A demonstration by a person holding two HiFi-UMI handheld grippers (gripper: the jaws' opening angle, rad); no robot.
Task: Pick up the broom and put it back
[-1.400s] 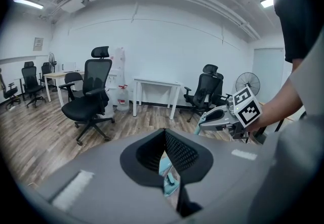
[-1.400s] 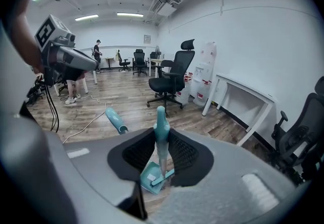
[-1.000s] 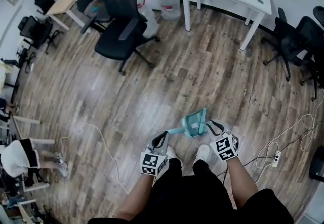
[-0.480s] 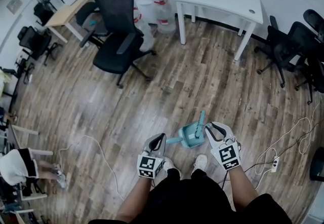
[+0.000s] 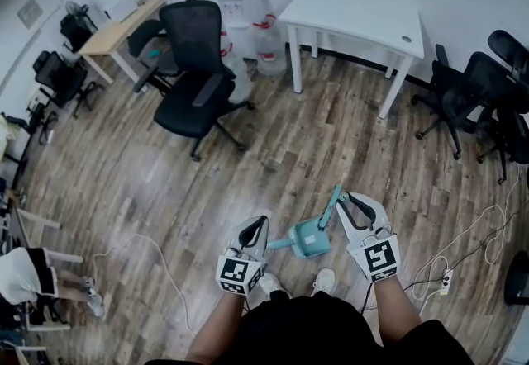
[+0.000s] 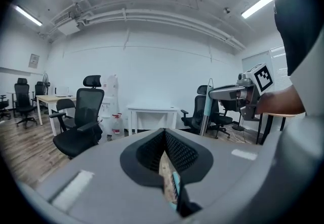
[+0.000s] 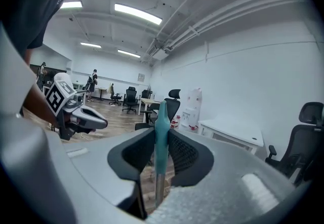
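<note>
At the bottom centre of the head view, the right gripper is clamped on the broom. Its slim teal handle stands upright between the pads, with a metal shaft below. The broom's blocky teal head hangs just left of that gripper, apparently off the floor, and its long axis slopes from upper right to lower left. The left gripper, jaws nearly together, pinches a thin teal bar that runs out from the head toward it. Beyond lies a wood plank floor, with a white cable at lower left. A black office chair stands at upper left and a white table at upper right by the wall.
</note>
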